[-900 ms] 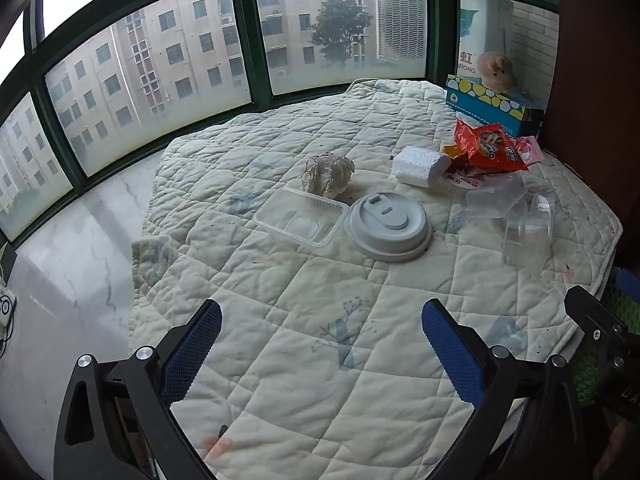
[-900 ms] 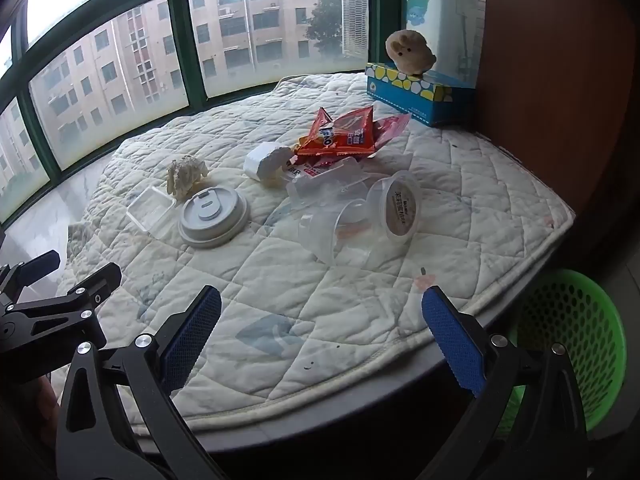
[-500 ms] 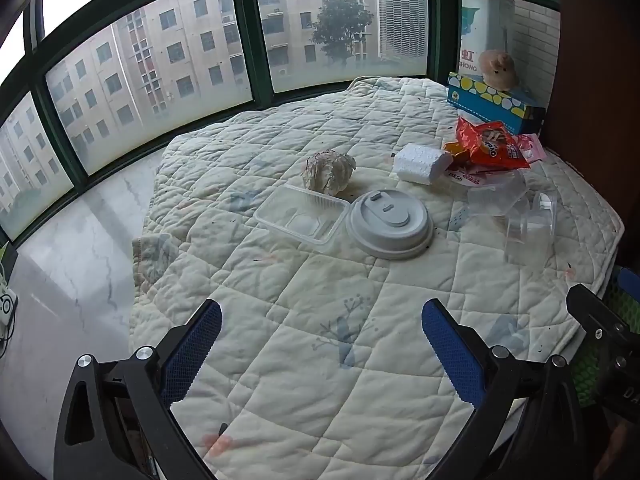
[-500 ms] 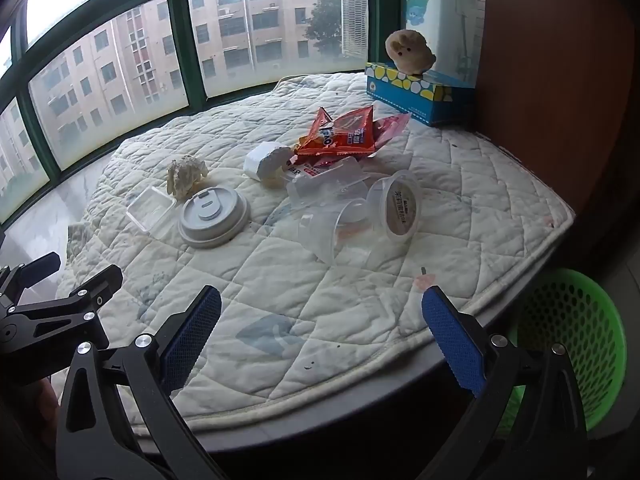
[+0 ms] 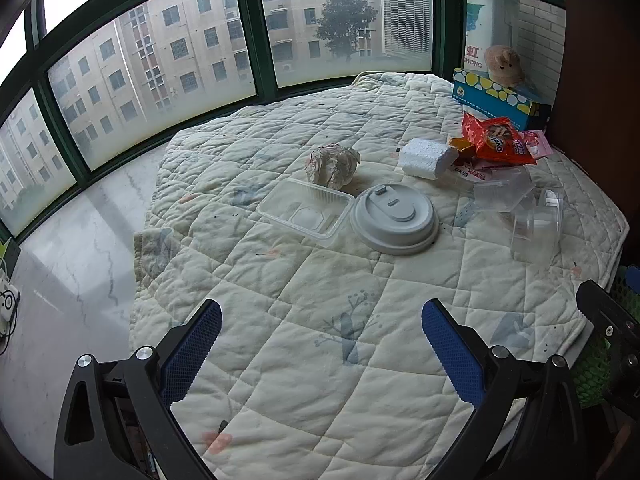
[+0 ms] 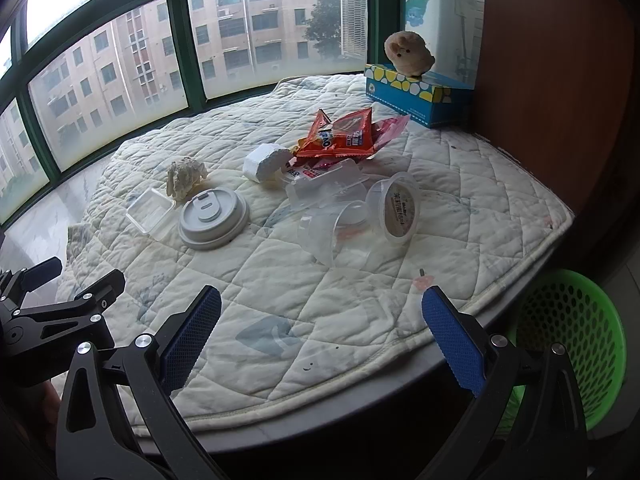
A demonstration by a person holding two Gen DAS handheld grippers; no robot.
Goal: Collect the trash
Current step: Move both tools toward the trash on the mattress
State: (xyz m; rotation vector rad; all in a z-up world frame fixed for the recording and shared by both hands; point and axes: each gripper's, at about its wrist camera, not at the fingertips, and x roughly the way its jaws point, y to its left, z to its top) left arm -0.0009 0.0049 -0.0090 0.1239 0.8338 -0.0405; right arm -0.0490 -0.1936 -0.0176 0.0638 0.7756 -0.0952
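A bay of green-framed windows is looking out on apartment blocks, and a quilted pad (image 5: 280, 280) is covering the bench below it. Starting at the left claw (image 5: 320, 344): it is hanging spread wide with nothing between its blue pads, tilted down over bare quilt. Straight ahead of it the grey cup lid (image 5: 394, 218) is lying flat, touching a clear plastic tray (image 5: 306, 210) on its left; a crumpled paper wad (image 5: 332, 162) is sitting just behind the tray. Over to the right claw (image 6: 320, 344): also gaping, also empty, hovering at the near edge of the pad. Ahead of it two clear plastic cups (image 6: 360, 220) are lying on their sides, mouths turned toward the camera, one showing a printed label. Behind them are a clear lidded box (image 6: 326, 188), a white foam block (image 6: 264, 162) and the red snack wrapper (image 6: 340, 136). The green basket (image 6: 572, 340) is standing on the floor down at the right claw's right side, so that claw looks the better placed for the cups, the left for the lid. The cups look light, thin-walled and likely to roll or squash. Far back, a tissue box (image 6: 416, 98) with a plush toy (image 6: 408, 54) on top does not look like trash.
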